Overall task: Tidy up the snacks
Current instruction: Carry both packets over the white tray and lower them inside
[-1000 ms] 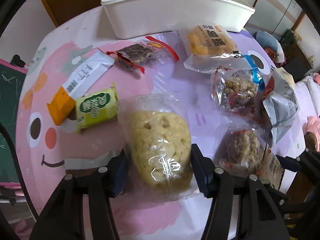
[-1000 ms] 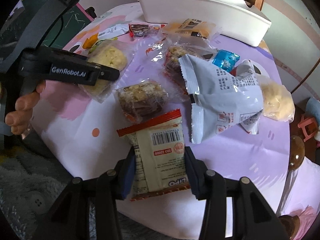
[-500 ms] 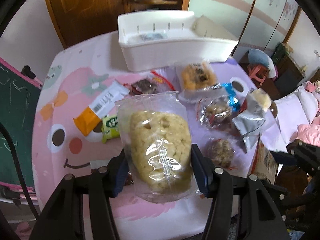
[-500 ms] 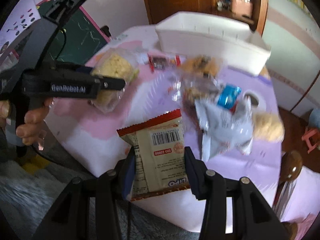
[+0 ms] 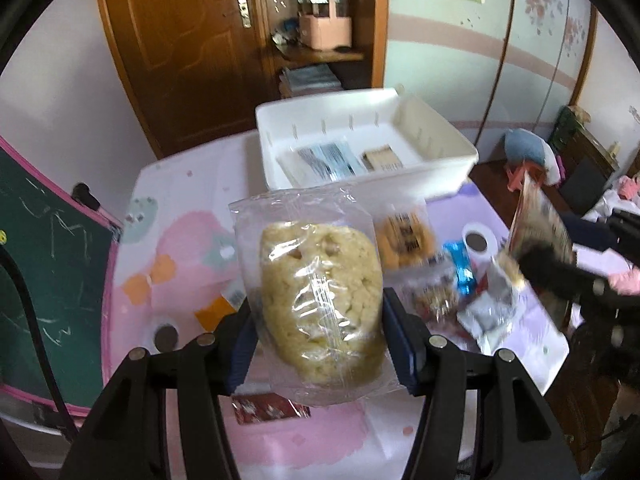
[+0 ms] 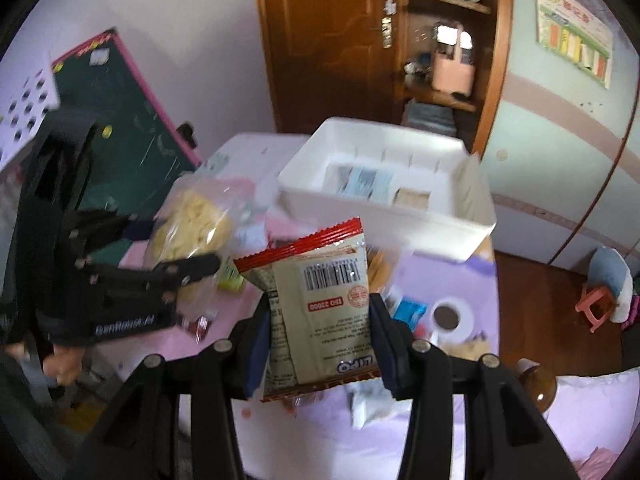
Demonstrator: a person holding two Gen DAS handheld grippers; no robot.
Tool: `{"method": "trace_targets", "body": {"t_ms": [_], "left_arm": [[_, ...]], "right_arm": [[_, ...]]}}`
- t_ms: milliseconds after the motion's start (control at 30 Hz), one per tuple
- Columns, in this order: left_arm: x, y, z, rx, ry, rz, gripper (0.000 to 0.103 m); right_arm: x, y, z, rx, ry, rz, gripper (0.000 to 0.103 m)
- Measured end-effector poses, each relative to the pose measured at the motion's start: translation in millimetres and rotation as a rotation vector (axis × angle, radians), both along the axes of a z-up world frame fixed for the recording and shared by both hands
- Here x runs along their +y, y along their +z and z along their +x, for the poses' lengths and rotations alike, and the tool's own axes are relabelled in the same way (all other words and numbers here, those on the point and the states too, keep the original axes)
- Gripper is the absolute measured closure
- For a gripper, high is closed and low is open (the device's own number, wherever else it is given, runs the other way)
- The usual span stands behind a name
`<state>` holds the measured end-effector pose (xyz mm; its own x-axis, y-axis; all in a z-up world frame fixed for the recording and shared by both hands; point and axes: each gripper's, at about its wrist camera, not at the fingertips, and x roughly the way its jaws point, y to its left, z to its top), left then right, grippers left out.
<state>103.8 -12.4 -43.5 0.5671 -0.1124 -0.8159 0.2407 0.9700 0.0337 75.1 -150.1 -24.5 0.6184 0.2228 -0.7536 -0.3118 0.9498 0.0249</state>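
My left gripper (image 5: 320, 340) is shut on a clear bag of pale yellow puffed snack (image 5: 316, 292), held high above the pink tablecloth (image 5: 168, 264). My right gripper (image 6: 320, 344) is shut on a beige packet with a red top edge and a barcode (image 6: 320, 304); that packet (image 5: 540, 240) shows edge-on at the right of the left wrist view. The white bin (image 5: 432, 168) stands at the table's far side with a few flat packets on its floor. In the right wrist view the bin (image 6: 384, 216) lies straight ahead, and the puffed snack bag (image 6: 192, 228) hangs at the left.
Loose snacks stay on the table: an orange packet (image 5: 406, 240), a blue wrapper (image 5: 460, 268), a silver bag (image 5: 488, 312), a red wrapper (image 5: 268, 408). A green chalkboard (image 5: 44, 272) leans at the left. A wooden door (image 5: 176, 48) and shelves stand behind the bin.
Both grippers have risen well above the table with their snacks still held. The views tilted up, so the bin's inside and the room behind now show.
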Motion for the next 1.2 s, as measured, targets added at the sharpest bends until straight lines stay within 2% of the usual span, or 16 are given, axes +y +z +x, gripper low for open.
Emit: {"method": "trace_targets", "body": {"t_ms": [333,500,600,767,967,1200], "left_arm": [[2,75,60,-0.136,0.061,0.007,0.047],[-3,99,91,-0.184,0.085,-0.001,0.047],[-8,103,114,-0.202,0.095,0.002,0.047],[-21,86,159,-0.175,0.111,-0.003,0.047],[-30,31,209,-0.044,0.125,-0.046,0.047],[-41,-22,238,0.025,0.136,-0.034,0.047]], "right_arm": [[-11,85,68,-0.162,-0.095,0.03,0.057],[-13,108,97,-0.213,-0.131,0.024,0.057],[-14,109,121,-0.207,-0.157,0.023,0.057],[-21,87,167,-0.138,-0.213,0.031,0.057],[-28,30,220,0.012,-0.276,0.015,0.057],[-32,-25,255,0.127,-0.321,-0.018,0.057]]}}
